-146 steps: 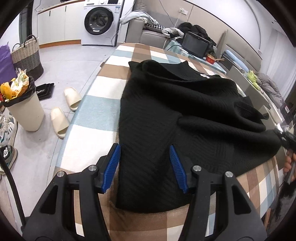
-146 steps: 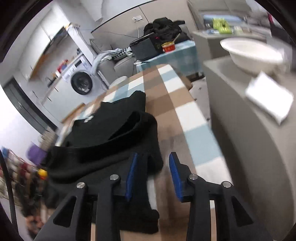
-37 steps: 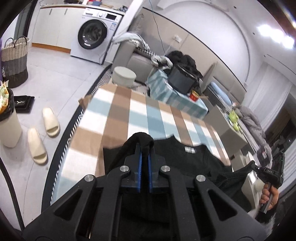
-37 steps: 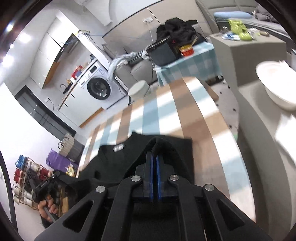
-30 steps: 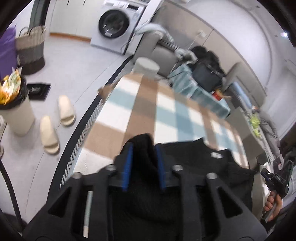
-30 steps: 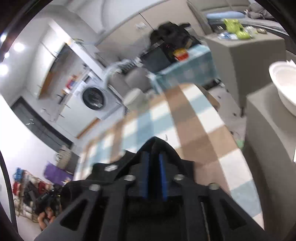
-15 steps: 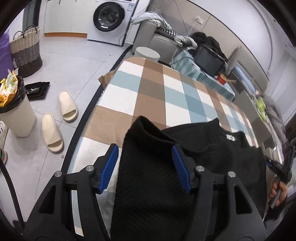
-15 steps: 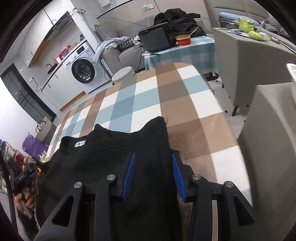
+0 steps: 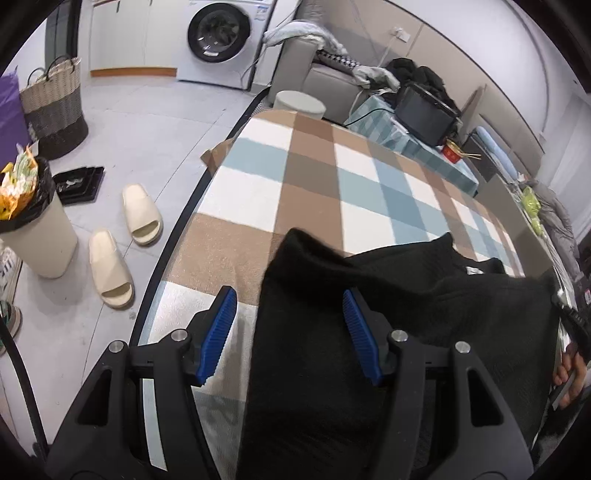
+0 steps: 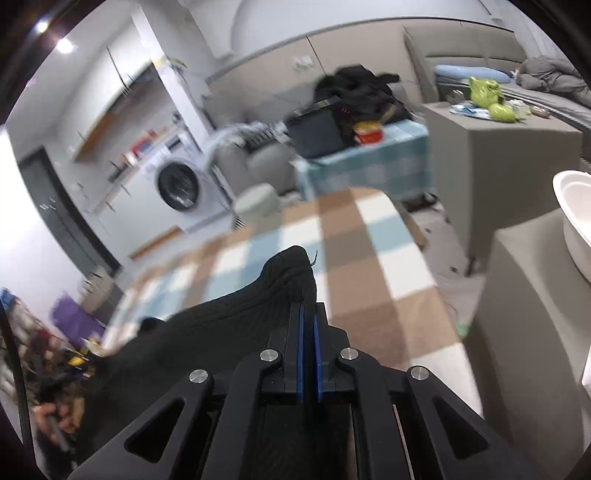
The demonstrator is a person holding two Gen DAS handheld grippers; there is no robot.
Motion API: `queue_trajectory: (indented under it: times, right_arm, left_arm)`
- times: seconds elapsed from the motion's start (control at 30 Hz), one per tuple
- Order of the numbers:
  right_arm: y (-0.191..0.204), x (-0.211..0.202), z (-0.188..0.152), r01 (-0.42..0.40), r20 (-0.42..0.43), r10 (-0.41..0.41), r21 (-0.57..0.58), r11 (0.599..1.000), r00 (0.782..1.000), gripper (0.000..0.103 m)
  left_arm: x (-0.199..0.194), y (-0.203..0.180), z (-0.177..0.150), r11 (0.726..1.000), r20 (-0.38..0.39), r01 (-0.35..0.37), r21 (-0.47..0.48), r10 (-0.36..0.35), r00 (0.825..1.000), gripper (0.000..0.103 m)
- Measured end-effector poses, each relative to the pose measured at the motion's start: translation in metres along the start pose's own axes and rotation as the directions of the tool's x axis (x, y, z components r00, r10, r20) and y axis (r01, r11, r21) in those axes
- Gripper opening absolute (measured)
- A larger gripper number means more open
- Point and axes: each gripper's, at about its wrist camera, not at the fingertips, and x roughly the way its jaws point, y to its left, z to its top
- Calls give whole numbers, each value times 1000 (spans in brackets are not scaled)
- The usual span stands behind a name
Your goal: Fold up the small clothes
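Room: white washing machine [image 9: 218,35], grey sofa [image 9: 325,79], pale floor.
Tabletop [image 9: 317,177]: woolly brown, blue and white check cloth.
Garment: black ribbed knit top [image 9: 369,314], now folded on the near tabletop.
Left gripper [image 9: 288,332]: blue ridged fingers spread, having released the knit.
Right gripper [image 10: 307,350]: fingers just closed, pinching a corner.

Both wrist views look down close over the checked table [image 9: 314,192] toward the washing machine [image 10: 177,184].
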Motion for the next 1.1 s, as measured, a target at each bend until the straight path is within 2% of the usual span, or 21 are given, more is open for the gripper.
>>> queue_trajectory:
  times: [0.07,0.13,0.2,0.37,0.43,0.57,0.7,0.8,0.83,0.87,0.9,0.97,1.0,1.1]
  right_arm:
    - [-4,11,-3,22,-50,-21,28,999,999,5]
    - [-7,16,-5,5,-89,0,59,998,996,7]
    - [-10,17,-7,10,-95,-5,57,998,995,7]
    - [-14,18,-9,-3,-116,10,62,998,993,7]
    - [-14,18,-10,3,-127,5,64,998,992,9]
    - [-16,21,-13,-9,-145,20,77,997,989,20]
    - [-16,26,-15,-11,-155,24,86,996,988,23]
    - [-17,29,-16,-2,-163,16,89,996,986,23]
    - [-17,29,-16,-3,-165,17,90,996,986,23]
    - [-17,30,-17,-4,-164,19,90,996,986,23]
    - [-15,29,-17,0,-159,13,78,997,987,23]
    - [-12,25,-17,2,-134,5,53,999,991,9]
    - [-10,21,-16,-8,-113,13,44,999,993,6]
    - [-5,5,-13,-61,-46,62,21,998,997,5]
  left_arm:
    - [6,1,0,1000,-16,6,-8,-6,1000,57]
    - [12,2,0,1000,-14,1,-11,-1,1000,56]
    - [15,2,2,1000,-4,13,-15,-13,1000,29]
    - [16,-1,6,999,32,37,10,-37,999,9]
    - [14,-1,6,999,39,46,11,-47,998,8]
    - [14,-2,7,1000,26,23,9,-23,999,11]
    - [20,-2,7,1000,2,5,5,-5,1000,37]
    - [24,-2,7,1000,-7,19,-4,-19,1000,37]
    - [24,-2,7,999,-5,45,-2,-45,999,33]
    - [24,-3,7,999,0,53,3,-53,999,18]
    - [23,-3,7,999,9,47,8,-47,999,15]
    - [16,-4,6,998,42,59,12,-59,997,9]
    - [12,-4,6,998,55,65,11,-65,996,8]
    - [-5,-7,5,996,112,84,12,-85,990,7]
